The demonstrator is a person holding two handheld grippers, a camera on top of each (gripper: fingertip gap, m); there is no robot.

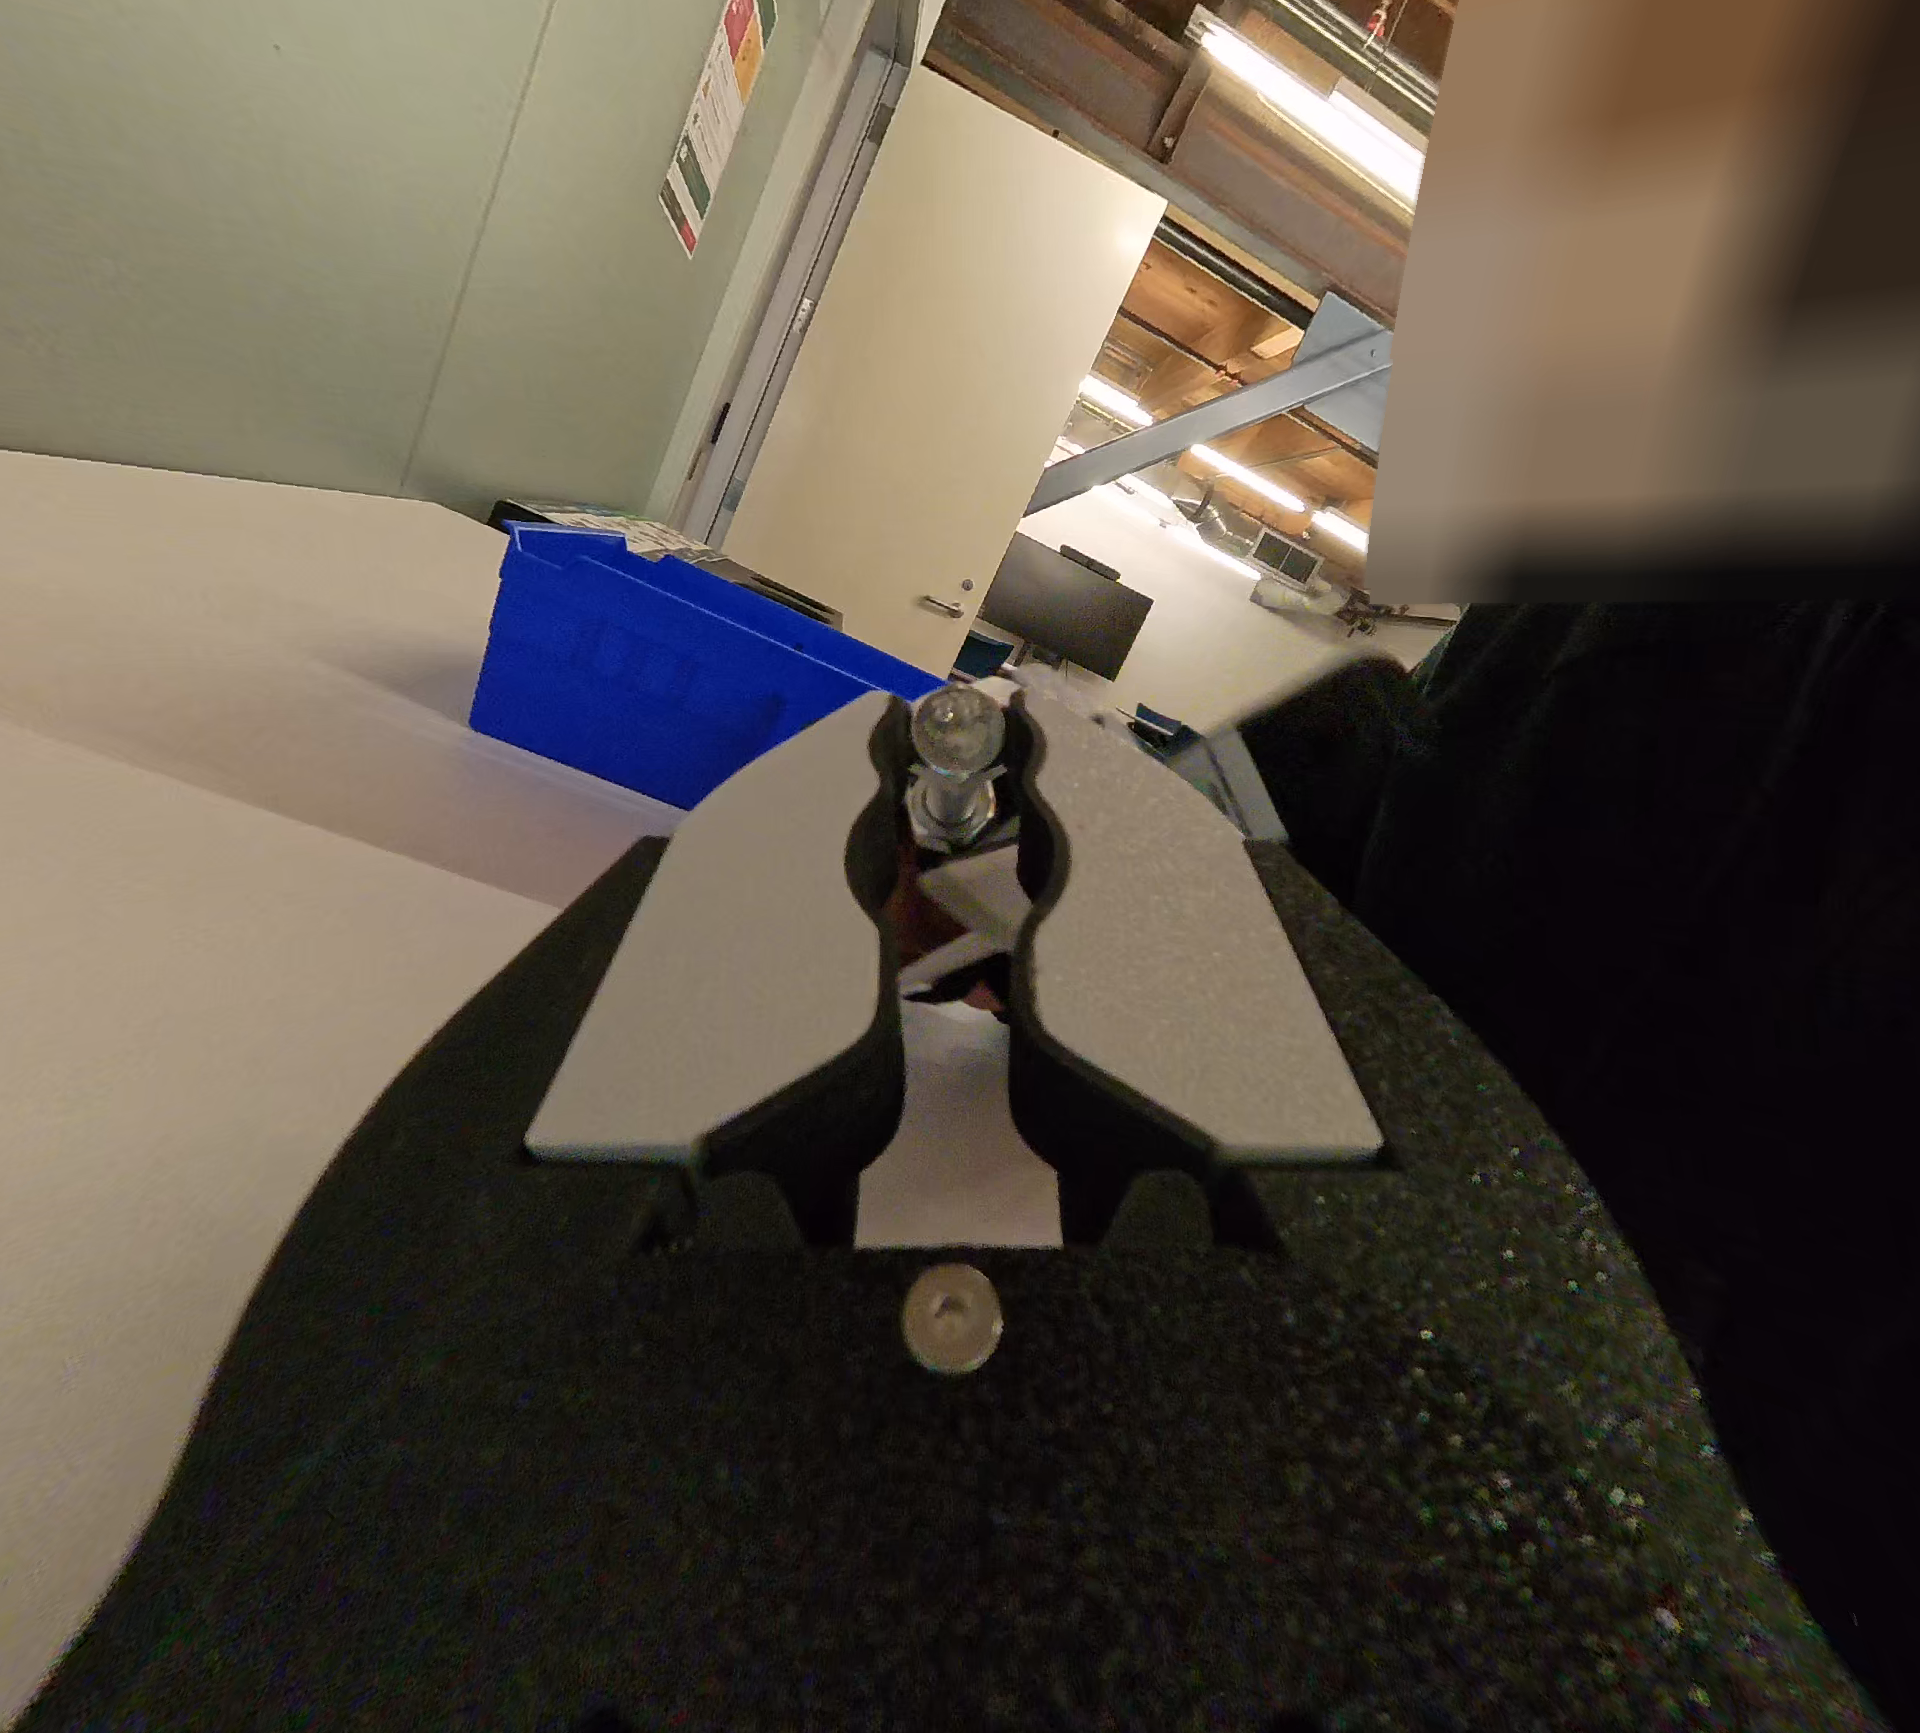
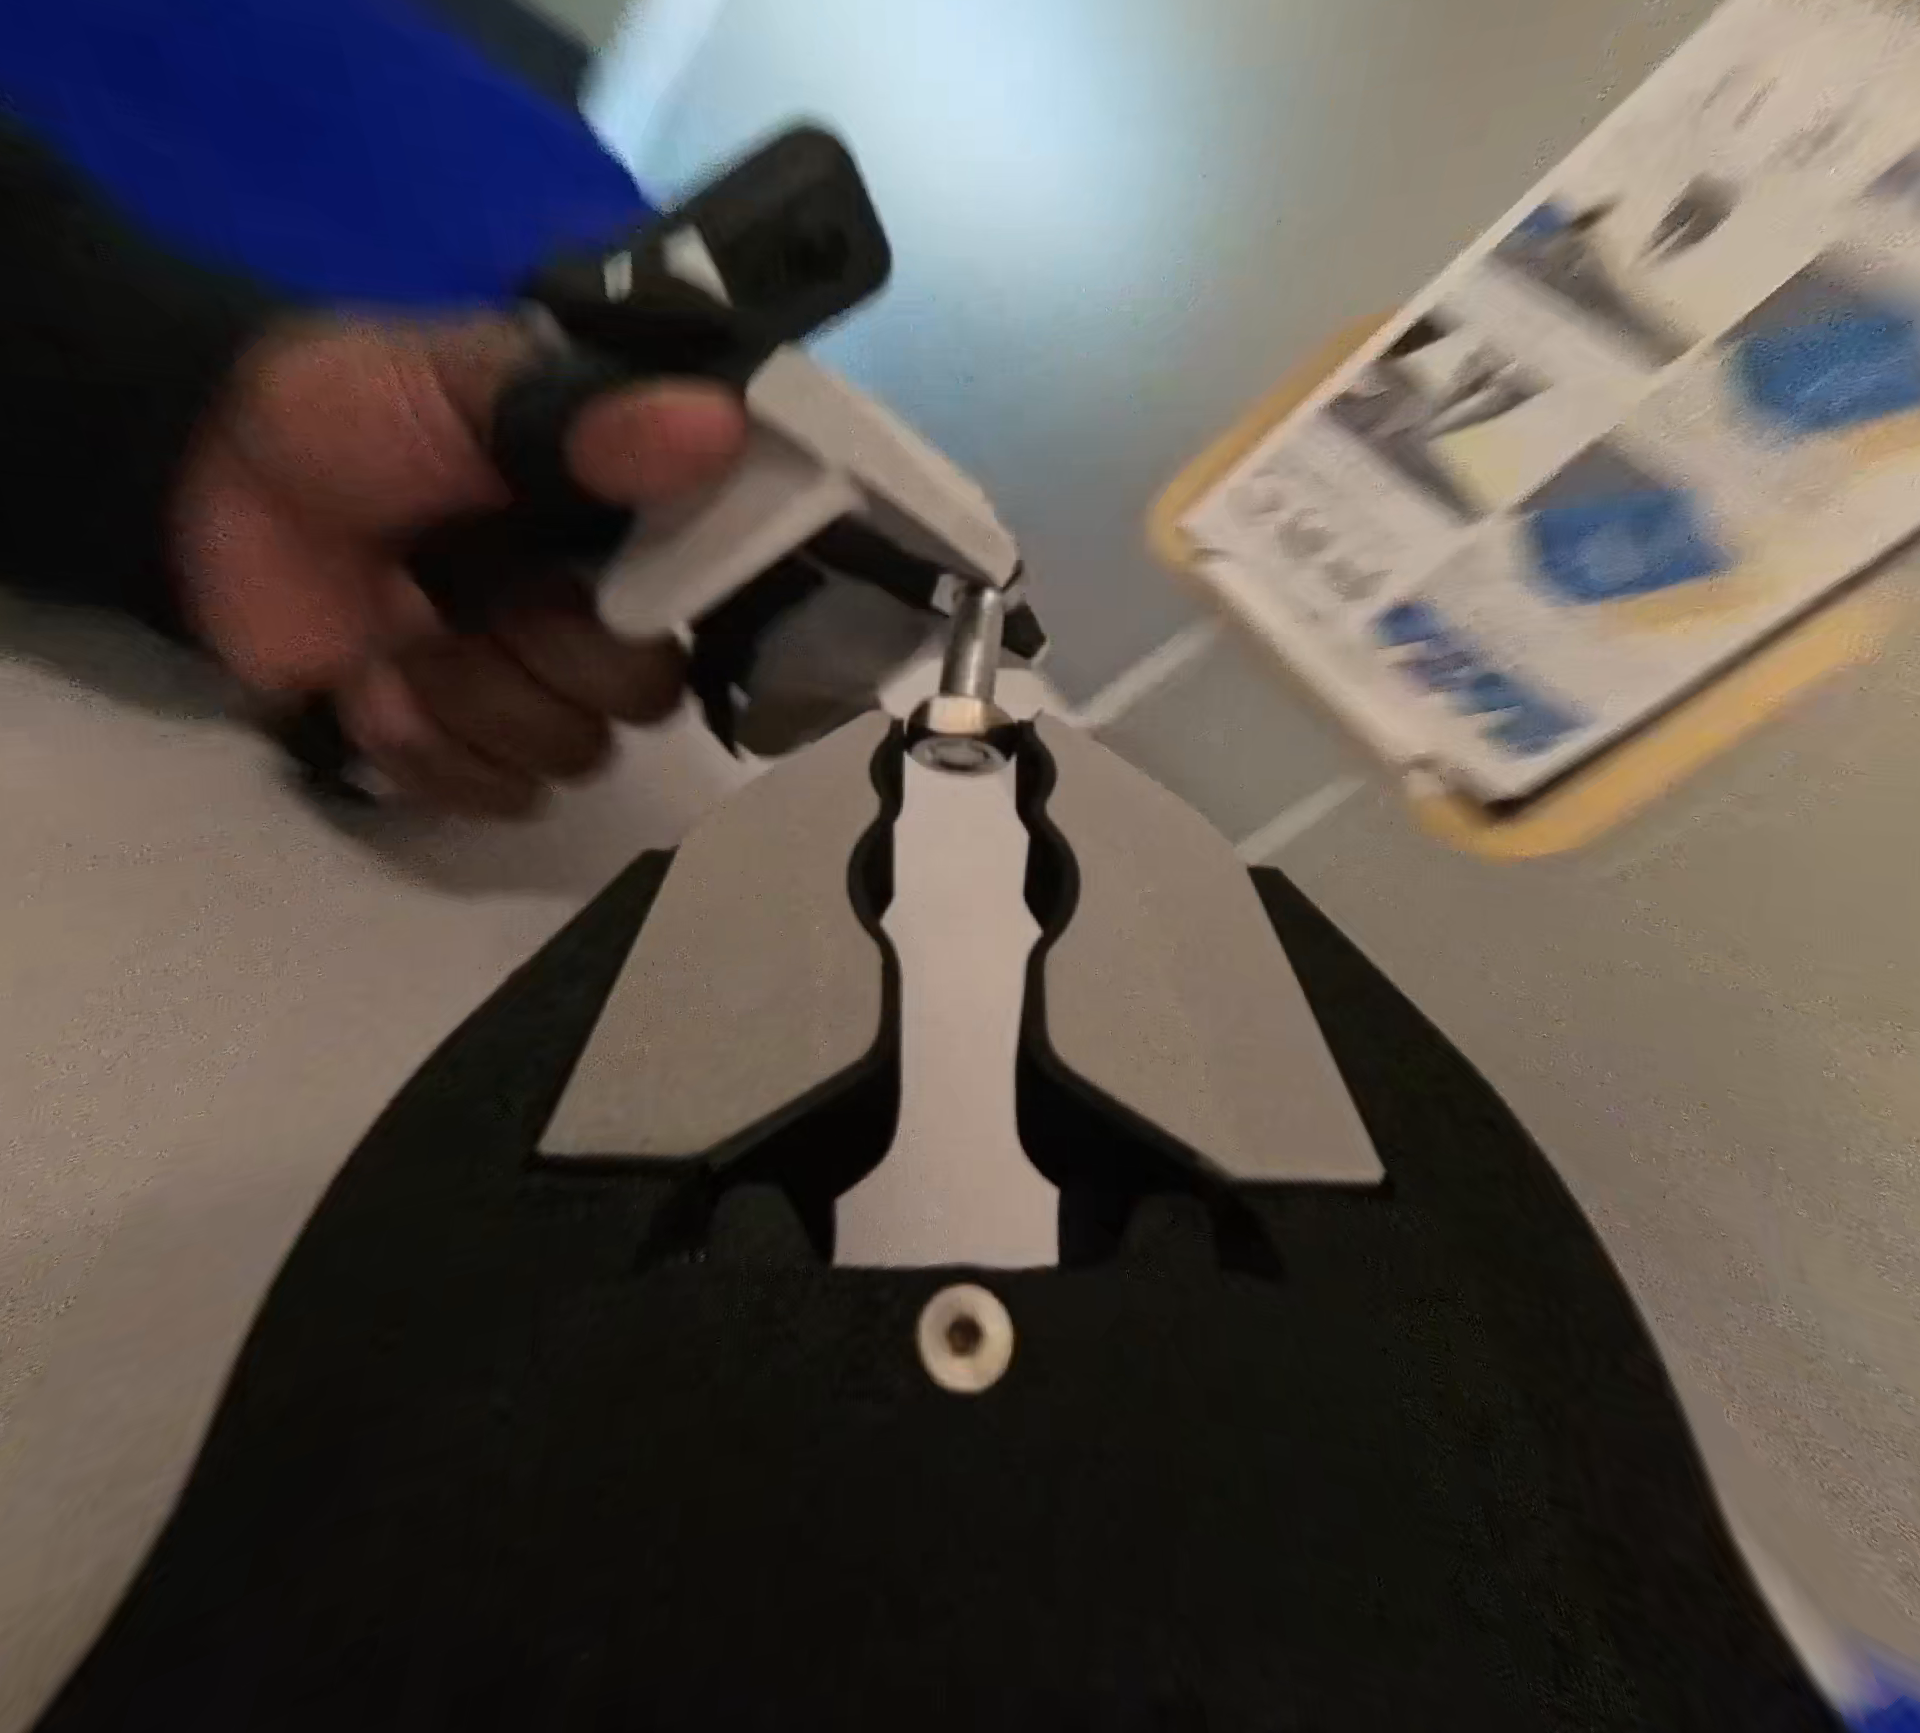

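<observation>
My left gripper [image 1: 956,719] is shut on the round head of a silver bolt [image 1: 956,729], raised above the white table [image 1: 208,904]. A hex nut [image 1: 951,819] sits on the bolt's shank, just behind the head. In the right wrist view my right gripper [image 2: 956,740] is shut on that hex nut [image 2: 951,725]. The bolt's shank [image 2: 971,644] runs from the nut up to the left gripper [image 2: 987,587], which a hand [image 2: 364,520] holds. The two grippers meet tip to tip at the bolt. The right wrist view is motion-blurred.
A blue plastic bin [image 1: 644,675] stands on the table behind the left gripper. A printed sheet on a yellow-edged board [image 2: 1558,457] lies right of the right gripper. A person's dark garment [image 1: 1662,1008] fills the right side. A door [image 1: 935,384] and a monitor [image 1: 1070,613] are far behind.
</observation>
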